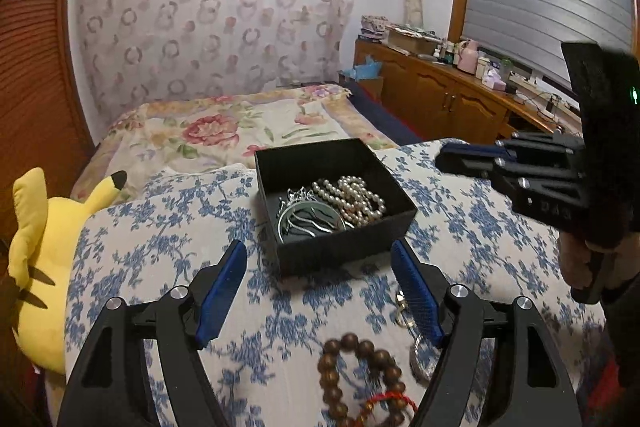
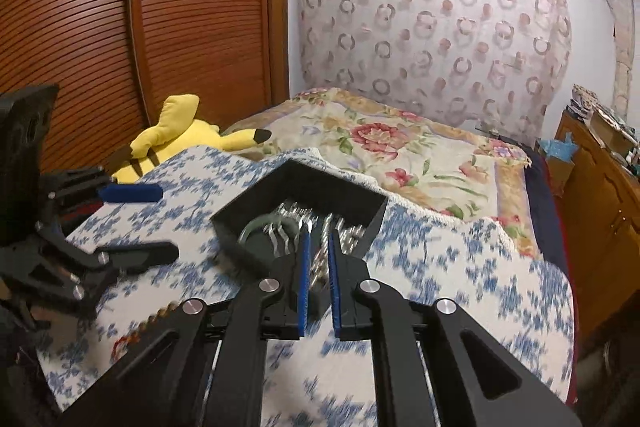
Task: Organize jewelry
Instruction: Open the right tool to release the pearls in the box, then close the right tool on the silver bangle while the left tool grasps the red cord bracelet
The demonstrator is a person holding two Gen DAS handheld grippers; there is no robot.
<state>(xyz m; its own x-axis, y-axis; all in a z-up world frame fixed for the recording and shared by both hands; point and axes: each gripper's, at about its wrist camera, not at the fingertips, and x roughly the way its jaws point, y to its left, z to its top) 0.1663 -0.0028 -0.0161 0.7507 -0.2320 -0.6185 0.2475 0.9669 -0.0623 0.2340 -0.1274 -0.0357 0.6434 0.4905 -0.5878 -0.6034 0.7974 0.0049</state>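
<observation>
Just beyond the wide-open, empty left gripper (image 1: 318,263), black jewelry box (image 1: 344,251), right gripper (image 2: 318,239) narrowly parted, empty

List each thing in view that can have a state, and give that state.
Black box: open, no lid on it, holding jewelry.
Pearl strand: piled inside the box.
Silver bangle: lying inside the box.
Wooden bead bracelet: out on the floral cloth.
Left gripper: open, empty.
Right gripper: open a narrow gap, holding nothing.
</observation>
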